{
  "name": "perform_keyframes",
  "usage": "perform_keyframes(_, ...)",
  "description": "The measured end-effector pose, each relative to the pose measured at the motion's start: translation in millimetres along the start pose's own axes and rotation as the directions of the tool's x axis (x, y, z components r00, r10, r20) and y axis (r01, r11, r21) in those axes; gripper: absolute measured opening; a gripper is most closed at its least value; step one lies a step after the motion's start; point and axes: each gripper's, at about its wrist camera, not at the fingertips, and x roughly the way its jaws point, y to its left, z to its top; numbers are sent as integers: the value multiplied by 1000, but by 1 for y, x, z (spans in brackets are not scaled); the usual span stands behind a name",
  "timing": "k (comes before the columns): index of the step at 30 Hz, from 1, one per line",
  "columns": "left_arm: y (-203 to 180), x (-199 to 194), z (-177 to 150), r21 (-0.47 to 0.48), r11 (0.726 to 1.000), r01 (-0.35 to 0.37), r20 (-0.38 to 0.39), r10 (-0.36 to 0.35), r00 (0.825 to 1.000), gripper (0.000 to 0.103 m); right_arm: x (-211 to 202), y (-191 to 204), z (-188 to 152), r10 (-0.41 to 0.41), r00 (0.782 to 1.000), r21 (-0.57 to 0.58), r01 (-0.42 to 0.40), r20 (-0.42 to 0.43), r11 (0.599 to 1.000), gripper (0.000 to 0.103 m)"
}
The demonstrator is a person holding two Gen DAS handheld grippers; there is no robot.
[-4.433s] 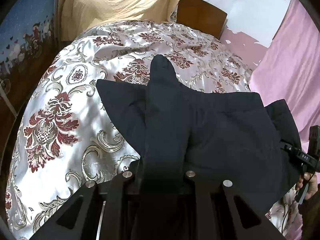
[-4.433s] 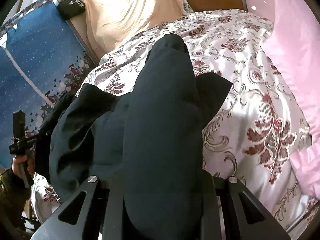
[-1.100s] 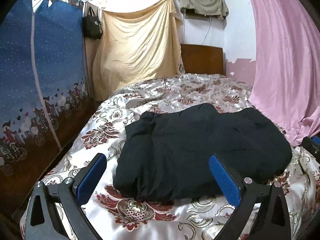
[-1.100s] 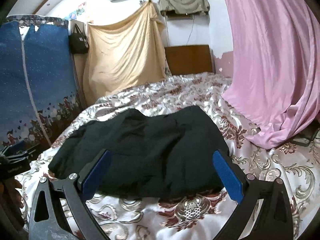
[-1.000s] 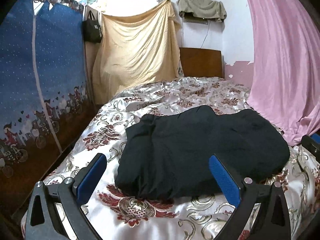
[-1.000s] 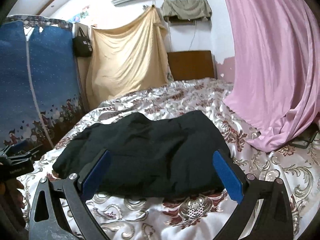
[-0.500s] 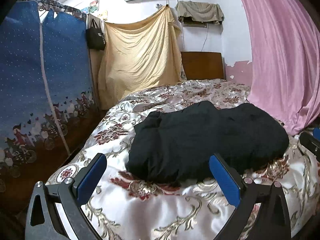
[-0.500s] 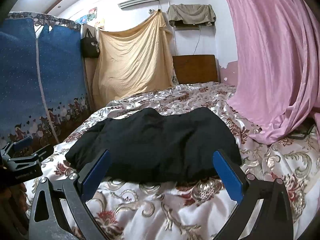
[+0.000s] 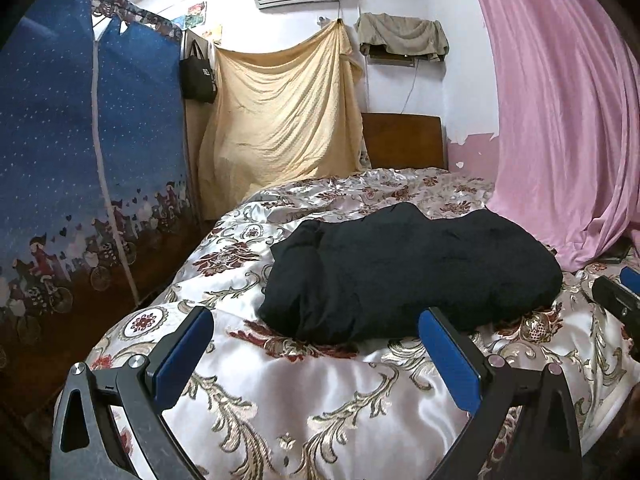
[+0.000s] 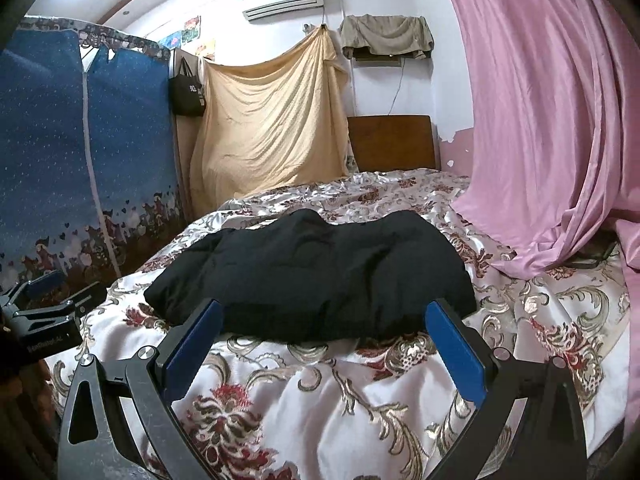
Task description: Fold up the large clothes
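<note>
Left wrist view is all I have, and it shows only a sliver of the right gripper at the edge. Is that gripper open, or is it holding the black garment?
Observer: Open. The right gripper has its blue pads spread wide with nothing between them. The folded black garment lies ahead of it on the bed.
Operator: Does the garment's right end touch the pink curtain?
Observer: No. In the right wrist view a strip of floral bedspread shows between that end and the pink curtain.
</note>
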Motion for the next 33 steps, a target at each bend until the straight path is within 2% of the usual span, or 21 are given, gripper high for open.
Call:
perform_keyframes(17, 5, -8, -22, -4, 1000, 20, -35, -20, 999, 103, 4, 6, -24, 43, 996, -7, -44, -80, 999, 100)
perform_keyframes(33, 4, -10, -25, -1, 1000, 25, -34, -25, 999, 103, 7, 6, -24, 45, 995, -6, -46, -89, 999, 100)
